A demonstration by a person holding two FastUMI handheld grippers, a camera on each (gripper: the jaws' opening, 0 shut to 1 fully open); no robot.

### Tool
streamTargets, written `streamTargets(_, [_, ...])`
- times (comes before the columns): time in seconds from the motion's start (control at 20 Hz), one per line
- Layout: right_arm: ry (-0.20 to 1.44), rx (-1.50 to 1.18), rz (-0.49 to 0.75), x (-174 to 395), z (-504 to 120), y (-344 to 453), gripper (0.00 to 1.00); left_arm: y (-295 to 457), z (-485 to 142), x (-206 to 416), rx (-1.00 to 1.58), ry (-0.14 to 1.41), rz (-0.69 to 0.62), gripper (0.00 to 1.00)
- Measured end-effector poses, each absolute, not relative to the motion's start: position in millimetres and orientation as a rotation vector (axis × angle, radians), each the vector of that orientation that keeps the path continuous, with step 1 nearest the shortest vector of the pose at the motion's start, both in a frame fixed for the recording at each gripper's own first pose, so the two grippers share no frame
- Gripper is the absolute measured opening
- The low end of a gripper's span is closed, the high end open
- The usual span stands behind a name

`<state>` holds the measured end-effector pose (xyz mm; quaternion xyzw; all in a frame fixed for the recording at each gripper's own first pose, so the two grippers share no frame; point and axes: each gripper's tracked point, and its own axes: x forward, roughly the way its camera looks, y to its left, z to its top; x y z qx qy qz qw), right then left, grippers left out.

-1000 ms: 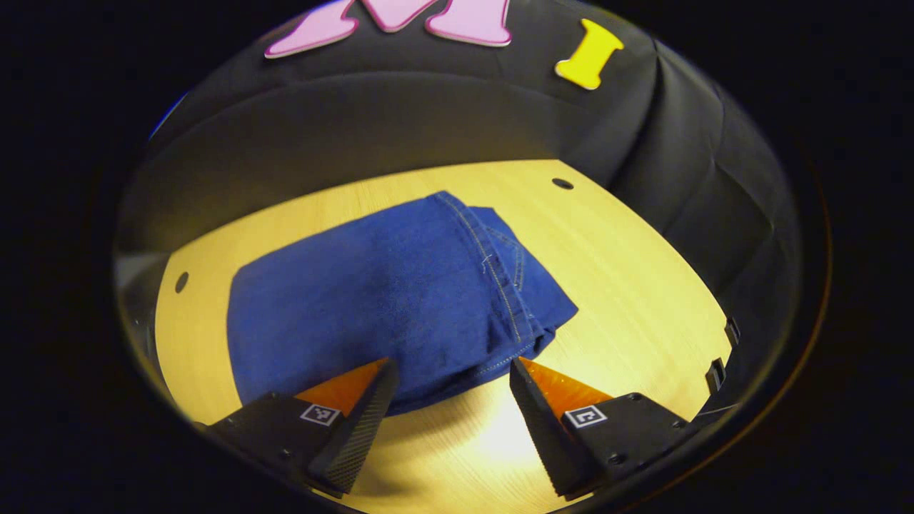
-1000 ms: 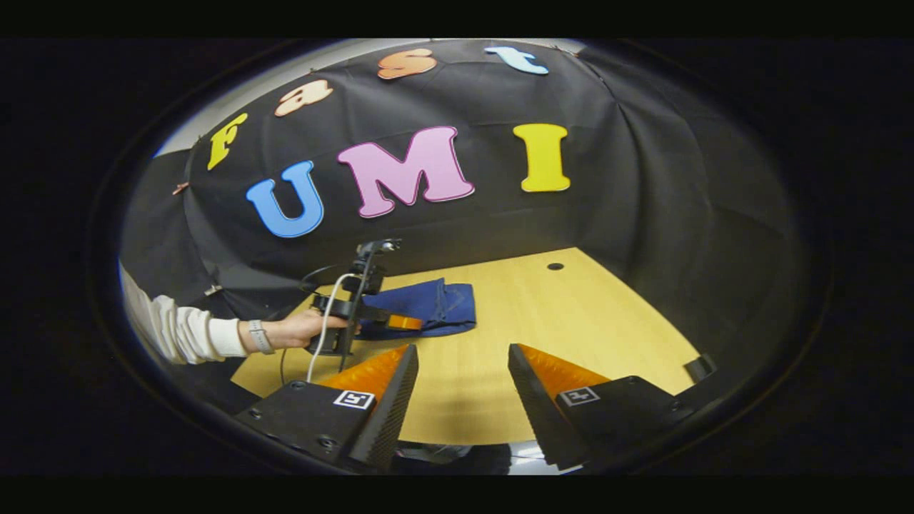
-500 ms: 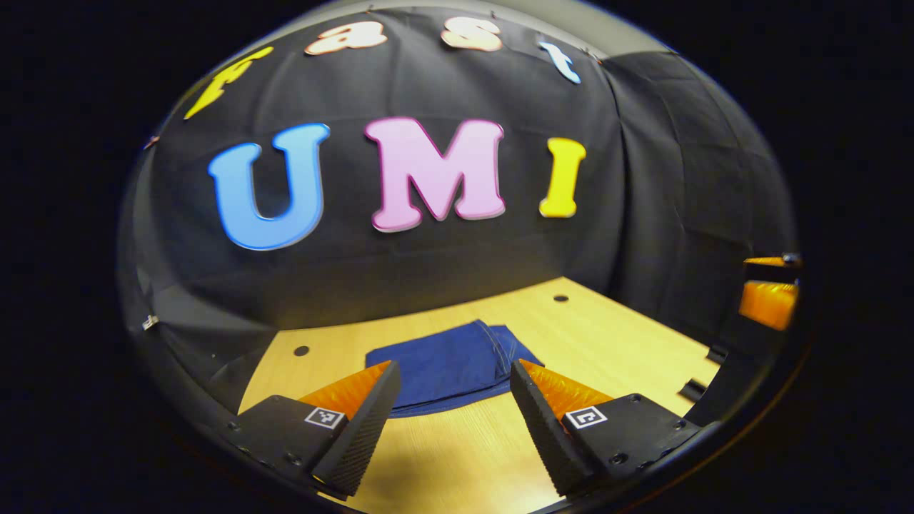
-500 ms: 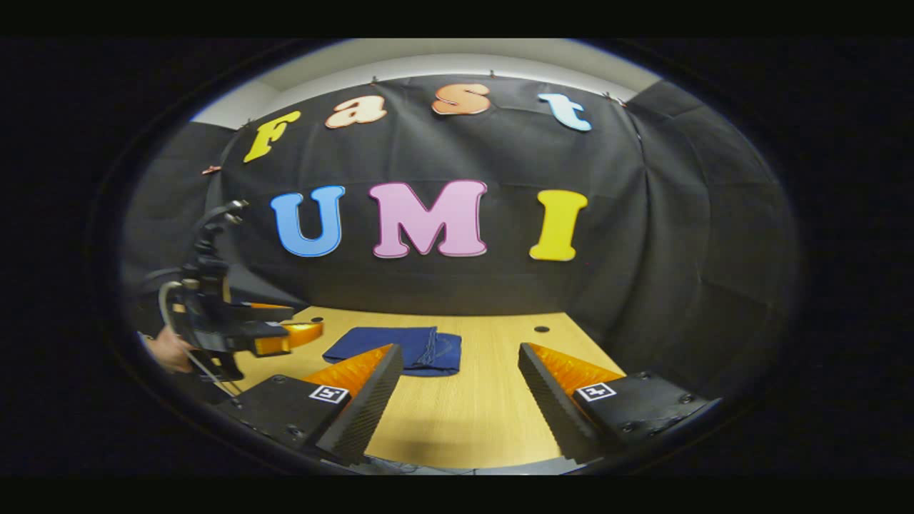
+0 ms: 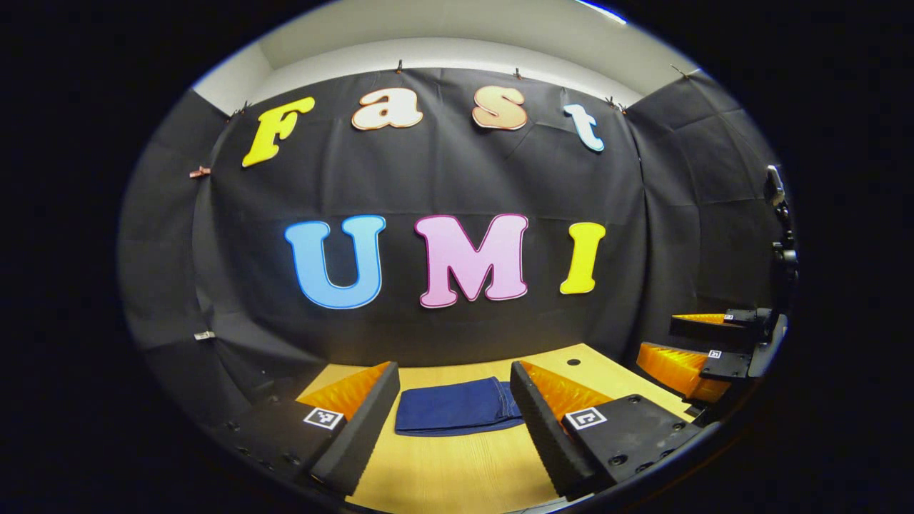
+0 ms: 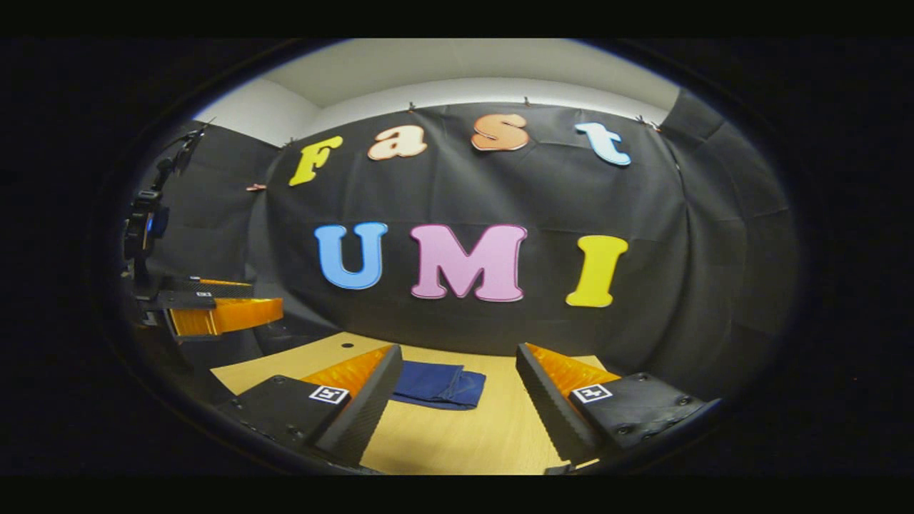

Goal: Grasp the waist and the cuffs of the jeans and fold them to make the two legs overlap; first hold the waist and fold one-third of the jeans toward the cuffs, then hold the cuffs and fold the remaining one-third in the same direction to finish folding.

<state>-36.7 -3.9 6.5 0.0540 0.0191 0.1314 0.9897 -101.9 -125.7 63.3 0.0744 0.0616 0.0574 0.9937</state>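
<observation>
A compact folded bundle of dark-blue denim jeans is lying flat on the pale wooden tabletop, well apart from both tools, with the folding judged finished. In the left gripper view, the left gripper is being held with its jaws spread wide and nothing between them; in the right gripper view, the right gripper is likewise being carried wide open and empty, the jeans being seen beyond its fingers. Little is being risked from here: the stacked layers could be loosened only if a gripper were swung low across the bundle, or if springy denim were slowly relaxing at the top fold. Which edge is waist and which is cuffs is not being made out, the layers are too small to count, and the bundle's near-left part is being hidden behind a finger in the right gripper view.
</observation>
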Motion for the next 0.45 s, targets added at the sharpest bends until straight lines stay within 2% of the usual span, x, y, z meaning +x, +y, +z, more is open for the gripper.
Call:
streamTargets(0.15, [0.006, 0.109, 0.308, -36.3, 21.3, 4.0, 0.98, -121.7, 74.4, -114.3, 0.168, 0.103, 0.181, 0.98])
streamTargets(0.45, [-0.073, 0.098, 0.296, -36.8, 49.5, 0.4, 0.95, -113.3, 88.4, -117.0, 0.154, 0.080, 0.223, 0.98])
